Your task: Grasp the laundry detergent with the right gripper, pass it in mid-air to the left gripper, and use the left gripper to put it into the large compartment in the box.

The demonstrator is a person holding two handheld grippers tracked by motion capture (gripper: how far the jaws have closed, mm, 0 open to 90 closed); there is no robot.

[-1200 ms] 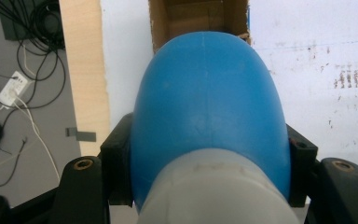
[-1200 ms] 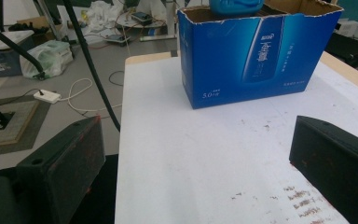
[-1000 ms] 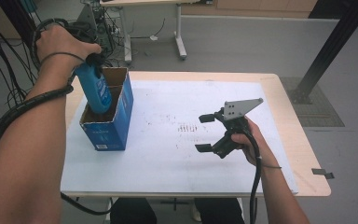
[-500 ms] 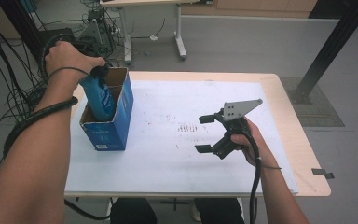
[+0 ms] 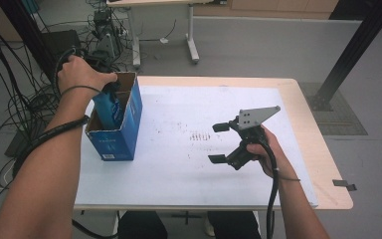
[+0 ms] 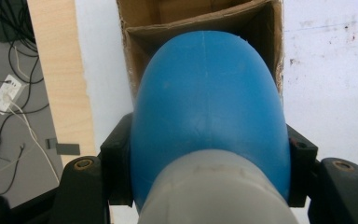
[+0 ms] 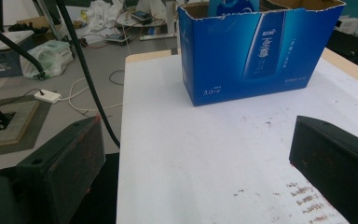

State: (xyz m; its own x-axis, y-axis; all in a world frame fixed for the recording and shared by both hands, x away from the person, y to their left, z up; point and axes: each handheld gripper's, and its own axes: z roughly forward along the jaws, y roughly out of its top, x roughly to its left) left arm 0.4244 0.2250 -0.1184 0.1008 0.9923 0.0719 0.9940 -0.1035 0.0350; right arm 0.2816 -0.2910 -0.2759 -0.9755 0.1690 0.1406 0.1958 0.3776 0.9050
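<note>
We held a blue bottle [image 6: 205, 107] in the left gripper [image 5: 110, 90], its jaws clamped against the bottle's two sides. In the left gripper view the bottle showed as a smooth, rounded blue body with a faint seam down its middle and a pale grey part nearest the camera. It stood partly down inside the open top of a blue carton [image 5: 117, 127] — brown cardboard within, ragged along its upper edge. In the high view the carton sat at the left end of the table [image 5: 303, 104], on the white sheet [image 5: 179, 159] that covered most of the tabletop, and the bottle's upper part rose above the carton's rim under our left hand [image 5: 82, 74].

The carton's long face, seen in the right gripper view, carried a printed picture of a similar bottle and some small white lettering we could not read.

Our right gripper [image 5: 223, 143] was well apart from the carton, over the right half of the sheet, its jaws spread wide with nothing between them — just beside a patch of dark specks [image 5: 199, 135] on the sheet.
</note>
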